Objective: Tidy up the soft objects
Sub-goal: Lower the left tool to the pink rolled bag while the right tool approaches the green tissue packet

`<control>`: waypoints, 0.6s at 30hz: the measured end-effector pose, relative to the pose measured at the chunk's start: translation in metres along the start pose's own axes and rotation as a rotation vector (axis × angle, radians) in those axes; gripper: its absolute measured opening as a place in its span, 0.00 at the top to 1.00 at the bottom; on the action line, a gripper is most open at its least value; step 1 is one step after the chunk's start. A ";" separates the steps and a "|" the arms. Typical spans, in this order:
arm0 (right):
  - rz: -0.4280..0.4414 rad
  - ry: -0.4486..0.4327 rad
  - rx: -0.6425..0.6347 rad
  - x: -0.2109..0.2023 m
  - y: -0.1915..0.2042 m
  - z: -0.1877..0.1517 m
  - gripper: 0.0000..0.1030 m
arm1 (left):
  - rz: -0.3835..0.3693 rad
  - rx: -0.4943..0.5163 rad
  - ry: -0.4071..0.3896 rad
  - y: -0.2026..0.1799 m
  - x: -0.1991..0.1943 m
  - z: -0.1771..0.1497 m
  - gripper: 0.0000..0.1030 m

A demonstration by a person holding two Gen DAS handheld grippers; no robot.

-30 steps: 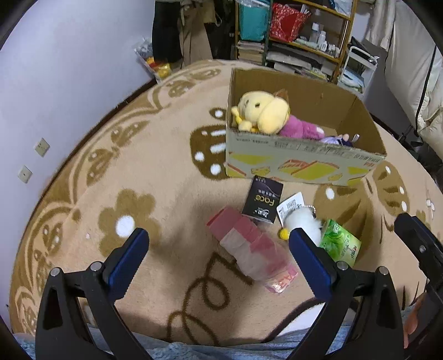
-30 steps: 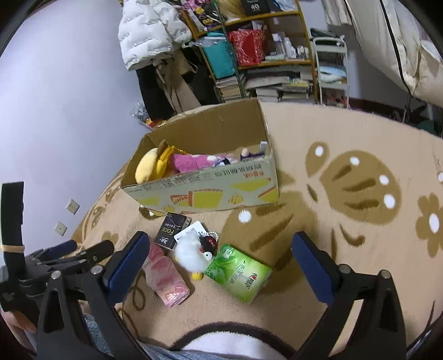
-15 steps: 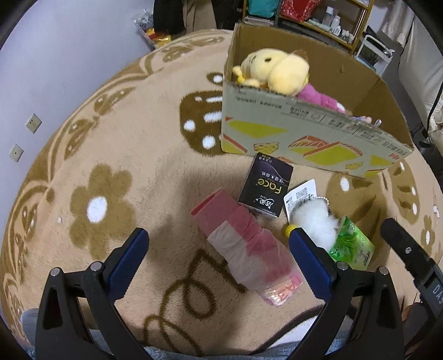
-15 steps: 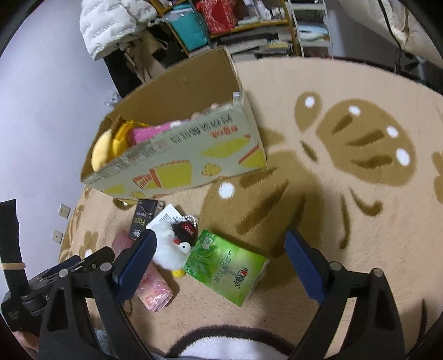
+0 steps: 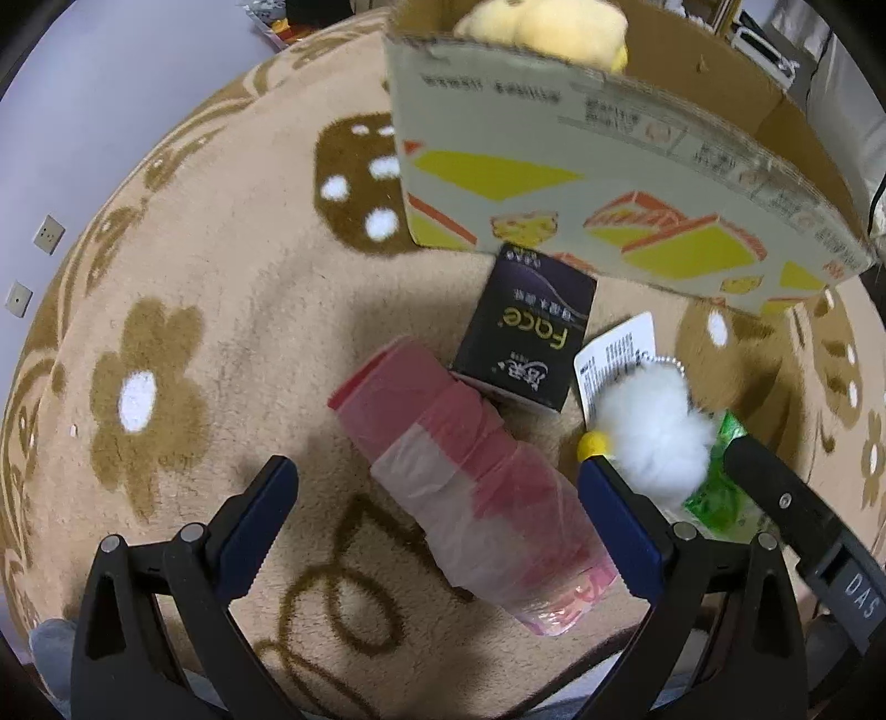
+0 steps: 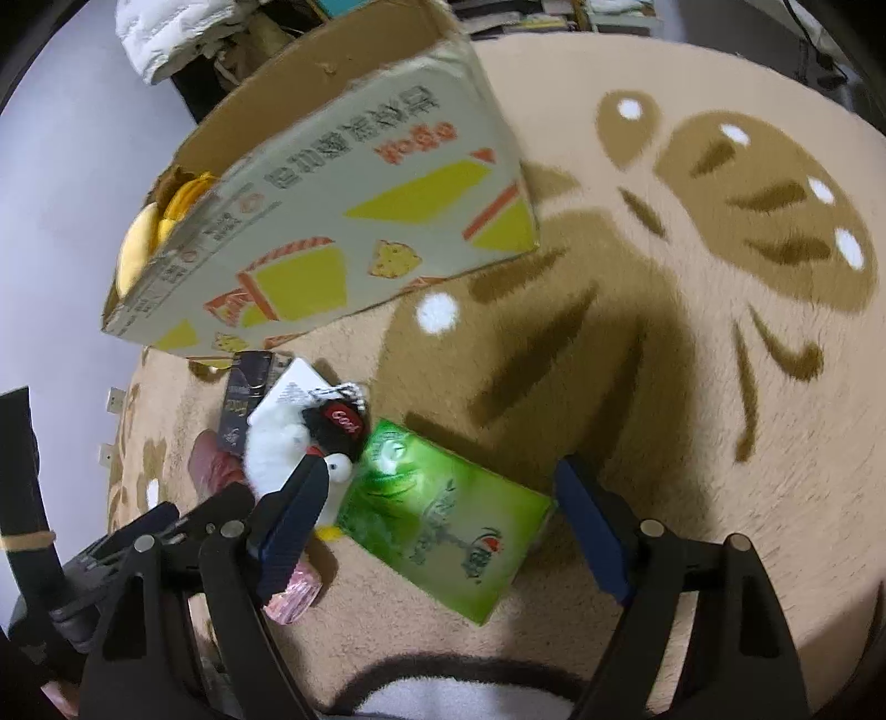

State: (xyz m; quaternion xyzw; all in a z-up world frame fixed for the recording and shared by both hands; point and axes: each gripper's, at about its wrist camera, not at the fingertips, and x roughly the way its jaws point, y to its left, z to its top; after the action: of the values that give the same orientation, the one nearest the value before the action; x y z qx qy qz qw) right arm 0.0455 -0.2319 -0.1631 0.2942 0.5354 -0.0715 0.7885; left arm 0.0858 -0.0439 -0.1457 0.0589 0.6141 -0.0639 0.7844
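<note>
pink roll between spread jaws, box beyond

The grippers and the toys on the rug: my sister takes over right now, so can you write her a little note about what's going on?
Left gripper: open, empty, low over the pink roll.
Right gripper: open, empty, straddling the green tissue pack.
On the rug, in front of the cardboard box: pink roll, black Face pack, white fluffy keychain toy, green tissue pack.
Done: a yellow plush is in the box.
Left: probably grab these four things and put them in the box, starting with the roll and the green pack.
</note>
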 end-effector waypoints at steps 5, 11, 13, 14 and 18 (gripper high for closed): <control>0.014 0.032 0.020 0.008 -0.006 0.001 0.14 | 0.000 0.007 0.025 -0.003 0.009 0.000 0.03; -0.010 0.044 0.020 0.013 -0.003 0.002 0.13 | 0.009 0.018 0.049 -0.009 0.019 0.000 0.03; -0.019 0.047 0.016 0.019 0.003 0.001 0.13 | 0.010 0.011 0.060 -0.009 0.023 0.000 0.03; -0.026 0.049 0.011 0.019 0.005 0.001 0.13 | 0.012 0.010 0.064 -0.009 0.024 0.001 0.03; -0.054 0.051 -0.014 0.026 0.016 0.000 0.13 | 0.028 0.020 0.067 -0.009 0.027 -0.004 0.03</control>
State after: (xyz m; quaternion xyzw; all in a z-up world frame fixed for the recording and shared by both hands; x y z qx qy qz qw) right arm 0.0629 -0.2136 -0.1806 0.2760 0.5637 -0.0815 0.7742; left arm 0.0867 -0.0527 -0.1730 0.0775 0.6385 -0.0570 0.7636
